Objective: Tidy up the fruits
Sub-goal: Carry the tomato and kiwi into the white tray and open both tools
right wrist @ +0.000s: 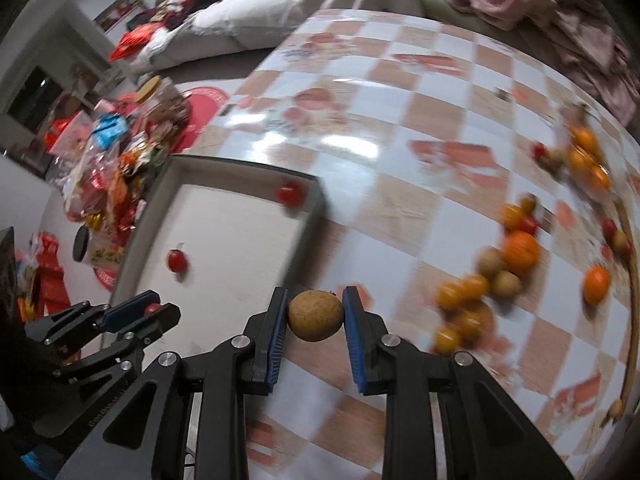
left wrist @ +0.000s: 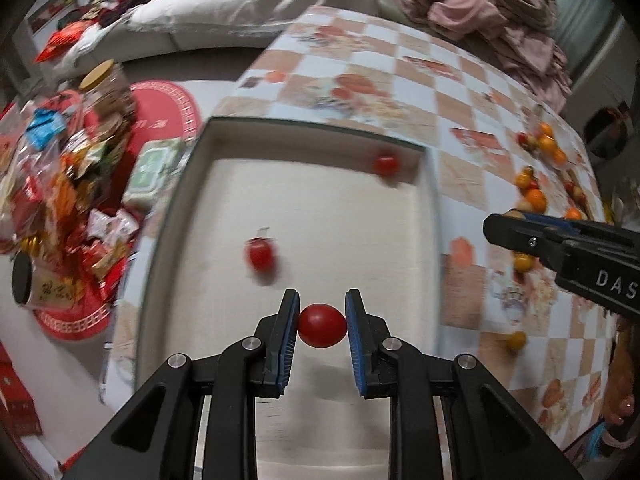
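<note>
My left gripper (left wrist: 322, 330) is shut on a red cherry tomato (left wrist: 322, 331) and holds it over the near part of a white tray (left wrist: 434, 216). Two more red tomatoes lie in the tray, one mid-left (left wrist: 261, 255) and one at the far right corner (left wrist: 386, 164). My right gripper (right wrist: 315, 315) is shut on a brown longan (right wrist: 315, 315) above the checkered tablecloth (right wrist: 400, 128), just right of the tray (right wrist: 308, 216). The left gripper also shows in the right wrist view (right wrist: 150, 309). Loose oranges, kumquats and longans (right wrist: 516, 252) lie on the table to the right.
A pile of snack packets (left wrist: 60, 184) and a jar with a tan lid (left wrist: 105, 80) sit on a red mat left of the table. A sofa (left wrist: 240, 12) with pink clothes (left wrist: 500, 12) stands behind the table. More fruit lies along the table's right edge (left wrist: 536, 196).
</note>
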A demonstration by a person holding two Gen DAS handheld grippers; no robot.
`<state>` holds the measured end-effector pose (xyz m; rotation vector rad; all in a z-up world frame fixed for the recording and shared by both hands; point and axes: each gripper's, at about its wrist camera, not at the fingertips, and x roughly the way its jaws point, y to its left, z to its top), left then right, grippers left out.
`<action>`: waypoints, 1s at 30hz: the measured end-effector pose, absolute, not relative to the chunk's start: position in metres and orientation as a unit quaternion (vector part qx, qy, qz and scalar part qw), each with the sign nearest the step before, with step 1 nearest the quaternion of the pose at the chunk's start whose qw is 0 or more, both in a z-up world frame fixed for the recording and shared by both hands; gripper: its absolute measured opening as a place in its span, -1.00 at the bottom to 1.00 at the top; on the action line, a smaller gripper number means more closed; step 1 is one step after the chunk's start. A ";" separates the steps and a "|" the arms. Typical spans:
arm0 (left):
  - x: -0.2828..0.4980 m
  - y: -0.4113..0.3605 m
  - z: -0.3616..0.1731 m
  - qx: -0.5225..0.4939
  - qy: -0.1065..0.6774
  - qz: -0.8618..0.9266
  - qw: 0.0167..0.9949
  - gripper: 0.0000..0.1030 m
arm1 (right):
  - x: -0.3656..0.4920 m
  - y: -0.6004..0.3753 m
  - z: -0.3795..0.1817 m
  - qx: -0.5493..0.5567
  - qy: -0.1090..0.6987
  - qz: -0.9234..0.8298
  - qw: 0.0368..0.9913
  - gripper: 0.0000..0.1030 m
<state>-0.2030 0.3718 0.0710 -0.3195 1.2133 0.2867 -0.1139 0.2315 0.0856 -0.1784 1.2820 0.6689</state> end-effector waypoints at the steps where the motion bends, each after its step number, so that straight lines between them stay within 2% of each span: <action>1: -0.206 0.378 0.068 -0.151 0.566 0.140 0.798 -0.51 | -0.115 0.241 0.085 -0.086 0.585 0.312 0.744 -0.42; 13: -0.217 0.421 0.037 -0.154 0.580 0.179 0.780 -0.51 | -0.112 0.315 0.048 -0.123 0.603 0.332 0.715 -0.41; 30: -0.214 0.418 0.022 -0.139 0.591 0.179 0.774 -0.50 | -0.106 0.338 0.019 -0.174 0.600 0.305 0.718 -0.41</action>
